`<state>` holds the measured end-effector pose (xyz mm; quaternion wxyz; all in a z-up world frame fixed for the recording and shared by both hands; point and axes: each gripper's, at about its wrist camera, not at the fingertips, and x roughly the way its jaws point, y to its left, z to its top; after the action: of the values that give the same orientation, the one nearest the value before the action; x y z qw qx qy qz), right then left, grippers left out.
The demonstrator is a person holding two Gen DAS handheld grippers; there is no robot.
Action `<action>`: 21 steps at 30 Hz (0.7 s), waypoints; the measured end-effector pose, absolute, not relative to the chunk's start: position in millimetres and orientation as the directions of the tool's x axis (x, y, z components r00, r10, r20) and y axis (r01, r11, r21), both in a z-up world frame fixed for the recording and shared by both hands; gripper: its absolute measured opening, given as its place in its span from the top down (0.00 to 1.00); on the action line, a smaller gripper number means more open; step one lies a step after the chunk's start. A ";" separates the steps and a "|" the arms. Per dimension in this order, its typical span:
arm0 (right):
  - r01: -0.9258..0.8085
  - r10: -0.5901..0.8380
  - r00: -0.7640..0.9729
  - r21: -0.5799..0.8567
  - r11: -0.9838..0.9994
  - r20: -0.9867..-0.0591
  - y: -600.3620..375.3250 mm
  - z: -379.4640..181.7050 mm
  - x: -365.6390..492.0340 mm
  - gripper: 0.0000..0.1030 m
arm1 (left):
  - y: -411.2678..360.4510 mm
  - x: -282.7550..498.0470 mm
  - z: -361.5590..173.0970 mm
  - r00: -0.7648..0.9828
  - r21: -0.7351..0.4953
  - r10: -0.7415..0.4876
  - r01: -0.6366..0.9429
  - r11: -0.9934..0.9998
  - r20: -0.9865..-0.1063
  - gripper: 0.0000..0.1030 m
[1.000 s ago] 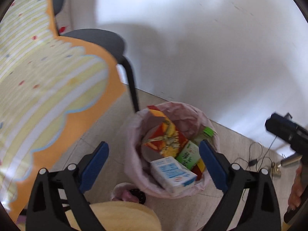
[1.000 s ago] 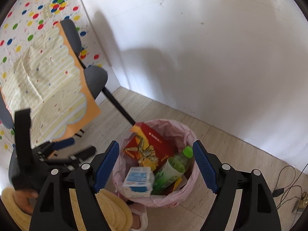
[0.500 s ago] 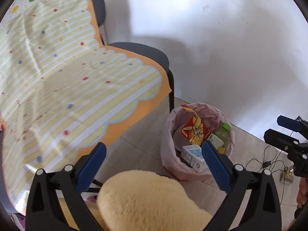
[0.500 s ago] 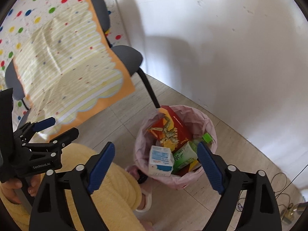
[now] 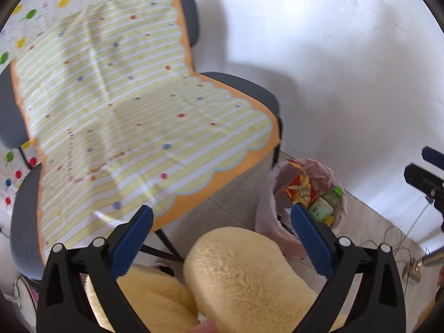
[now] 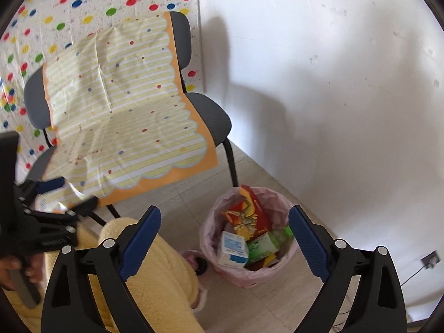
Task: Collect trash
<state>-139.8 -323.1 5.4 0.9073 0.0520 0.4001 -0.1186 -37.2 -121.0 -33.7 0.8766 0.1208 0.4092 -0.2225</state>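
A bin with a pink liner (image 6: 213, 222) stands on the floor by the white wall. Inside it are a red snack packet (image 6: 247, 213), a white and blue carton (image 6: 233, 252) and a green bottle (image 6: 266, 245). My right gripper (image 6: 224, 213) hangs well above the bin with its jaws opening and nothing between them. In the left wrist view the bin (image 5: 266, 216) sits low right, with the packet (image 5: 299, 188) and bottle (image 5: 327, 202) showing. My left gripper (image 5: 220, 213) is open and empty, over a person's fleece-clad knee.
A grey chair (image 6: 211, 113) draped with a yellow striped sheet (image 6: 125, 116) stands left of the bin. A polka-dot cloth (image 6: 83, 5) hangs behind it. The person's yellow fleece legs (image 5: 244, 277) and a slipper (image 6: 198, 263) are near the bin. Cables (image 5: 402, 238) lie at right.
Both grippers have risen and drawn back from the bin, which now looks smaller and farther. The views have swung toward the chair. The right jaws have spread a little wider.
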 end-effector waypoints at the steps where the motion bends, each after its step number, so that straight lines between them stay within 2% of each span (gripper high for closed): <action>1: 0.248 -0.165 0.655 0.004 0.969 -0.738 -321.3 6.9 -140.2 0.10 | -116.4 -37.4 -30.8 0.578 0.038 -0.281 0.477 0.878 -0.766 0.06; 8: 0.243 -0.198 0.668 -0.040 0.969 -0.717 -308.2 14.9 -139.6 0.10 | -98.6 -35.0 -22.9 0.610 0.059 -0.247 0.436 0.898 -0.753 0.06; 21: 0.229 -0.178 0.668 -0.028 0.973 -0.722 -305.6 11.2 -133.1 0.10 | -90.5 -29.8 -23.1 0.622 0.061 -0.226 0.405 0.912 -0.750 0.06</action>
<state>-133.1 -305.6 11.2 0.9127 0.0326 0.3918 -0.1115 -29.8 -90.5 -23.1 0.8934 0.1126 0.3975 -0.1766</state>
